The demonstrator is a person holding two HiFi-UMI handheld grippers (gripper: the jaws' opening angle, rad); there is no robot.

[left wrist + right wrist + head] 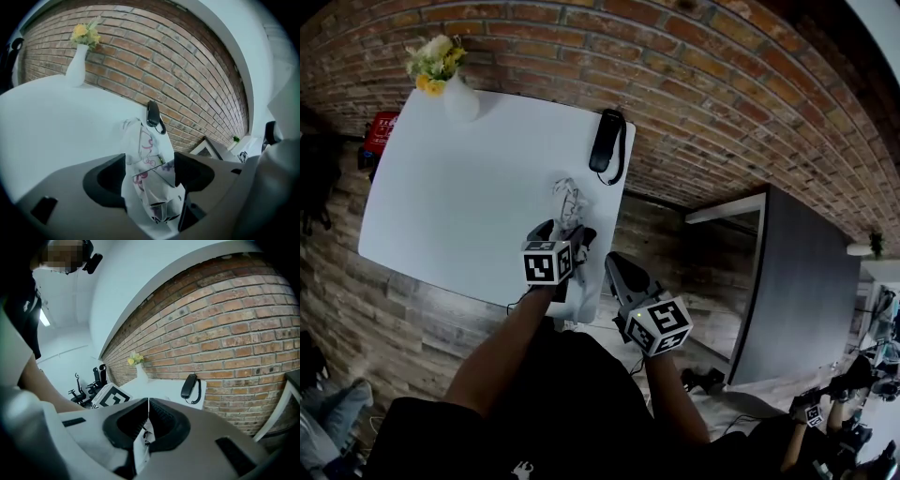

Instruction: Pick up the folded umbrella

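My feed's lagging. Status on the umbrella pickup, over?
Left gripper open, fingers straddling folded umbrella on table. Right gripper shut, empty. Phone handset beyond, apart.

White table [441, 197]. On it: white vase [460, 99] with yellow flowers at far left corner, black phone handset [607, 141] at far right corner, folded umbrella [567, 200], white with pattern, by right edge.

Flower vase [461, 98] and black phone [606, 141] rest on white table [469, 197].

**White umbrella [149, 183], pink and purple print**

Its fabric is white with pink loops and what look like purple marks. White table [459, 197], white vase [461, 101], yellow flowers [436, 61], black phone [606, 141], red-brown brick wall [703, 84], grey-brown plank floor [356, 309].
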